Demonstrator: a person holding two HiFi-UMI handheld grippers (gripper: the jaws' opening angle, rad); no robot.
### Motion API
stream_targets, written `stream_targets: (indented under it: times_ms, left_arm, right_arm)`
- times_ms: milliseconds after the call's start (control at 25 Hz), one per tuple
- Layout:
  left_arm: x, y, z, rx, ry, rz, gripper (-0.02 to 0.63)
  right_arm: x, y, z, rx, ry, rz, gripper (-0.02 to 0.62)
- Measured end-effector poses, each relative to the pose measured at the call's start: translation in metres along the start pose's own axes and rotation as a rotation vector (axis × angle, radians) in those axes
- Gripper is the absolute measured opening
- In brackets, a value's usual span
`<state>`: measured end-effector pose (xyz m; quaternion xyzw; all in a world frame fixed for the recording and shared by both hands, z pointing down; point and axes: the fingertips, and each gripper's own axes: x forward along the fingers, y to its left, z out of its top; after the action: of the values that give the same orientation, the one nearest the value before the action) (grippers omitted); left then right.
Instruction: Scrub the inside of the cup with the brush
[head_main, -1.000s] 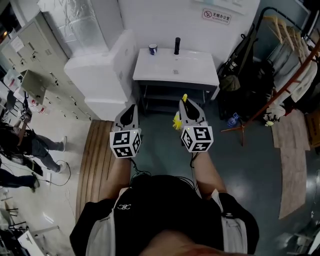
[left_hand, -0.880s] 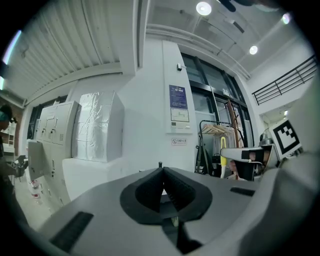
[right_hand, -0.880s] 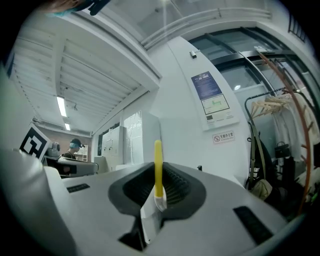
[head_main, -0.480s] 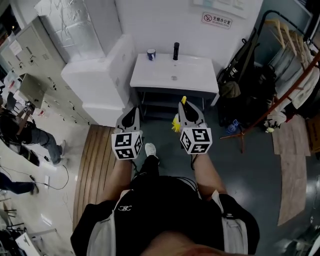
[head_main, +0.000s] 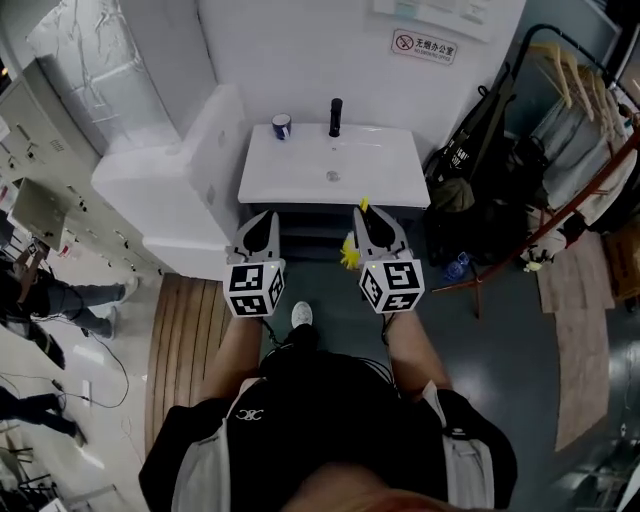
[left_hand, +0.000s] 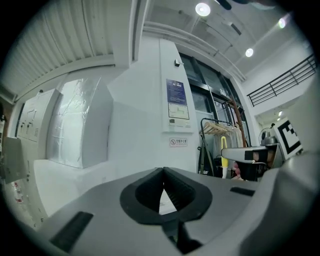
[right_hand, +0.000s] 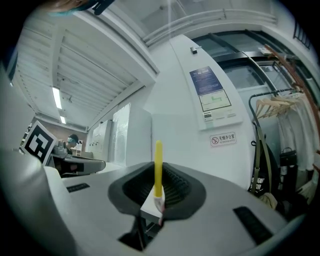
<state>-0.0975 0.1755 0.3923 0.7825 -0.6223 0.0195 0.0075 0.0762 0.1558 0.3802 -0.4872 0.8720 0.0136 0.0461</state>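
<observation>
A small blue and white cup stands at the back left corner of the white sink, beside the black faucet. Both grippers are held level in front of the sink, well short of it. My right gripper is shut on a yellow brush; in the right gripper view its yellow handle sticks up out of the jaws of that gripper. My left gripper is shut with nothing in it, its pads meeting in the left gripper view.
Large white wrapped boxes stand to the left of the sink. A clothes rack and dark bags fill the right side. A wooden slatted mat lies on the floor at left, with people beyond it.
Both grippers have moved forward toward the sink as the person walks up to it. The sink and cup now sit nearer and more to the left in the head view.
</observation>
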Motion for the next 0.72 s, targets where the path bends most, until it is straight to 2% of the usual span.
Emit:
stream_targets:
  times_ms: [360, 720]
  left_arm:
    - [0.147, 0.043, 0.022, -0.002, 0.004, -0.073, 0.014]
    - [0.253, 0.095, 0.004, -0.030, 0.073, -0.107, 0.014]
  right_arm:
    - [0.117, -0.078, 0.004, 0.035, -0.001, -0.102, 0.051]
    - [0.215, -0.122, -0.014, 0.087, 0.015, -0.165, 0.051]
